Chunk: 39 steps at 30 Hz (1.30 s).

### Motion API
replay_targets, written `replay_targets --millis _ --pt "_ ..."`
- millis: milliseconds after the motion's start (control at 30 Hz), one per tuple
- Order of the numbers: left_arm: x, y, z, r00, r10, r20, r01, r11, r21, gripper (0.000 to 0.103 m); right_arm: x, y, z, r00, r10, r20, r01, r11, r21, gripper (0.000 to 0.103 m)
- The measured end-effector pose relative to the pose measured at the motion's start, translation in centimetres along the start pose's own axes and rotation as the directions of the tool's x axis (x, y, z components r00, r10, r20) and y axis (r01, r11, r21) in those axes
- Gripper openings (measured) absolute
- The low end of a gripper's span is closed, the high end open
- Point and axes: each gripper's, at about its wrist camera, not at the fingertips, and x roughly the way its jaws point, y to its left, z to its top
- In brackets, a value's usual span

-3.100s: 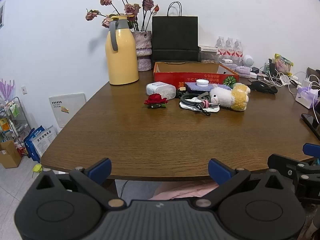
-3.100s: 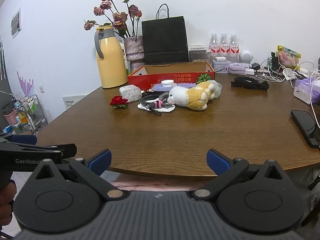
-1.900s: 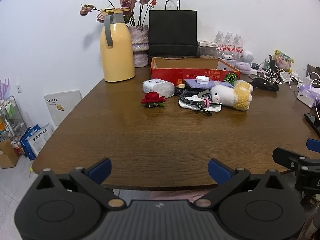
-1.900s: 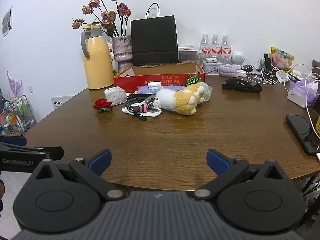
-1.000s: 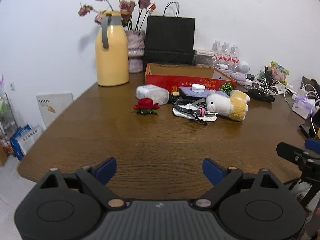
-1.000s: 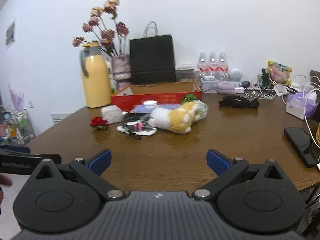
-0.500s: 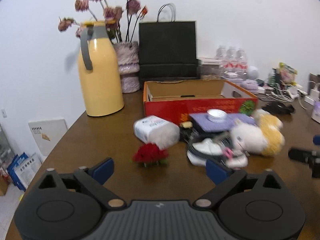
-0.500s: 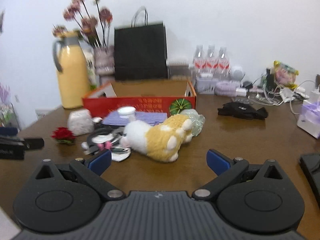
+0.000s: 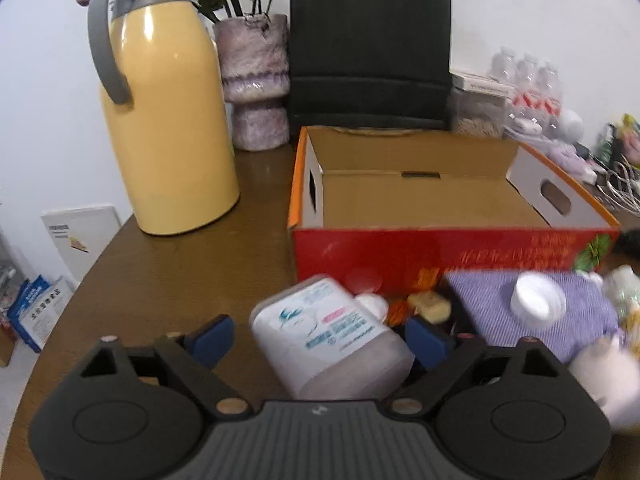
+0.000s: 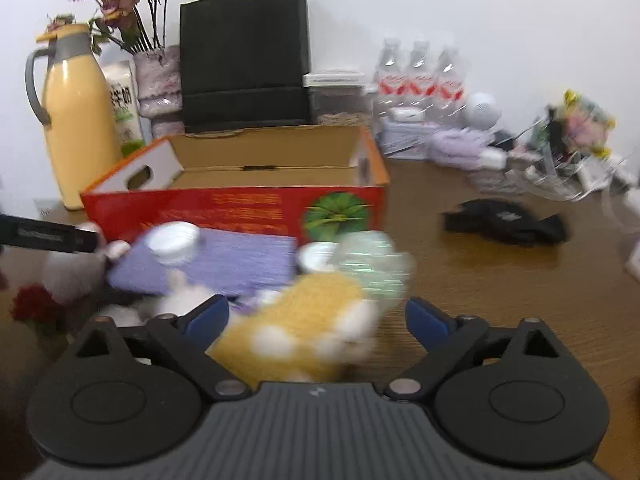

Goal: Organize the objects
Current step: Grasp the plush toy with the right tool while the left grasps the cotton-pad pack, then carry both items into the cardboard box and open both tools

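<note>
Both tools wide apart over the clutter in front of the open red box.

The left tool has its blue-tipped jaws spread either side of a translucent white plastic tub with a printed label, lying on its side on the brown wooden counter; the jaws have just been closing a little, but the pads stand clear of the tub. The right tool is likewise spread, and has also just been closing slightly, around the blurred yellow-and-white plush toy, with no pad pressing on it. Behind both lies a purple knitted cloth carrying a small white round jar, just before the empty red cardboard box. A yellow thermos jug stands left of the box.
</note>
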Motion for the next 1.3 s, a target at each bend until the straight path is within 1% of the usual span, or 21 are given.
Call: replay_targets --millis 67,133,167,200,267,333,367,467,500,567,667,767,867,900,967,1033,1100,1133,1200,1267,1300 --pt "0.0 0.8 -0.1 1.0 0.014 0.0 -0.014 1.0 -0.009 0.097 -0.8 -1.5 0.0 0.999 -0.035 0.003 0.035 0.999 0.018 0.093" --pt "0.9 0.4 0.5 0.999 0.037 -0.012 -0.038 0.999 -0.032 0.096 -0.4 -2.5 0.4 1.0 -0.02 -0.004 0.02 0.999 0.046 0.092" --pt "1.5 -0.1 0.9 0.999 0.038 -0.021 -0.039 0.999 -0.033 0.095 0.2 -2.6 0.6 1.0 -0.003 -0.015 0.004 0.998 0.061 0.085" --pt "2.2 -0.7 1.3 0.999 0.038 -0.025 -0.039 0.999 -0.023 0.094 0.8 -2.4 0.8 1.0 0.009 -0.026 -0.007 0.998 0.061 0.073" --pt "3.1 -1.4 1.6 0.996 0.07 -0.055 -0.07 0.998 -0.006 0.085 1.9 -1.2 0.6 0.997 0.017 -0.07 -0.016 1.0 0.014 0.067" --pt "2.6 -1.2 1.1 0.995 0.082 -0.057 -0.082 0.997 -0.001 0.074 1.8 -0.5 -0.1 0.995 0.012 -0.096 -0.015 0.999 -0.032 0.067" --pt "2.3 -1.0 0.8 0.996 0.072 -0.06 -0.072 0.997 0.002 0.072 1.5 -0.5 -0.6 0.995 0.026 -0.099 -0.03 0.999 -0.035 0.067" --pt "1.8 -0.4 0.3 0.997 0.048 -0.064 -0.049 0.999 -0.012 0.067 0.7 -1.5 -1.7 0.993 0.072 -0.092 -0.07 0.997 0.029 0.052" --pt "1.7 -0.6 0.3 0.997 0.043 -0.065 -0.044 0.999 -0.011 0.065 0.4 -1.7 -1.8 0.993 0.081 -0.085 -0.077 0.996 0.044 0.05" --pt "0.5 -0.8 0.4 0.999 0.018 -0.047 -0.019 1.0 -0.024 0.064 -0.7 -1.8 -1.8 0.994 0.093 -0.053 -0.09 0.995 0.05 0.048" --pt "-3.9 -1.5 0.8 0.997 0.011 0.074 -0.011 1.0 -0.002 0.064 -3.4 -1.7 -1.4 0.994 0.105 0.013 -0.106 0.993 0.045 0.047" --pt "-9.5 -1.6 0.3 0.981 -0.016 0.195 0.014 1.0 0.011 0.064 -7.2 -1.6 -1.1 0.989 0.111 0.096 -0.114 0.993 0.034 0.047" --pt "-14.8 -1.3 -1.5 0.964 -0.054 0.261 0.054 0.999 0.006 0.064 -10.8 -1.6 -1.6 0.981 0.117 0.152 -0.125 0.991 0.04 0.047" --pt "-16.6 -1.3 -2.9 0.96 -0.08 0.267 0.082 0.997 0.004 0.064 -11.8 -1.5 -2.0 0.978 0.124 0.165 -0.133 0.99 0.043 0.047" --pt "-18.6 -1.3 -5.4 0.962 -0.125 0.243 0.132 0.991 -0.009 0.064 -13.4 -1.2 -3.1 0.976 0.149 0.16 -0.159 0.986 0.053 0.048" --pt "-19.6 -1.4 -8.0 0.964 -0.189 0.187 0.197 0.98 -0.023 0.064 -14.3 -0.7 -4.5 0.973 0.182 0.144 -0.19 0.981 0.047 0.048" --pt "-19.6 -1.2 -9.6 0.961 -0.254 0.113 0.261 0.964 -0.057 0.064 -14.5 -0.3 -5.5 0.973 0.2 0.118 -0.206 0.978 0.042 0.048" --pt "-19.6 -1.2 -10.1 0.962 -0.257 0.093 0.263 0.963 -0.055 0.064 -14.4 -0.2 -5.9 0.974 0.201 0.102 -0.206 0.978 0.042 0.048" --pt "-19.9 -1.4 -10.6 0.969 -0.228 0.091 0.231 0.972 -0.031 0.064 -14.2 0.0 -6.1 0.976 0.199 0.088 -0.203 0.978 0.041 0.048" --pt "-19.8 -0.7 -10.2 0.969 -0.224 0.109 0.228 0.973 -0.031 0.064 -14.0 0.0 -5.6 0.975 0.197 0.104 -0.202 0.979 0.04 0.048" --pt "-19.5 -0.3 -9.5 0.966 -0.229 0.12 0.234 0.972 -0.03 0.064 -14.0 -0.3 -4.9 0.972 0.194 0.134 -0.202 0.978 0.049 0.048"
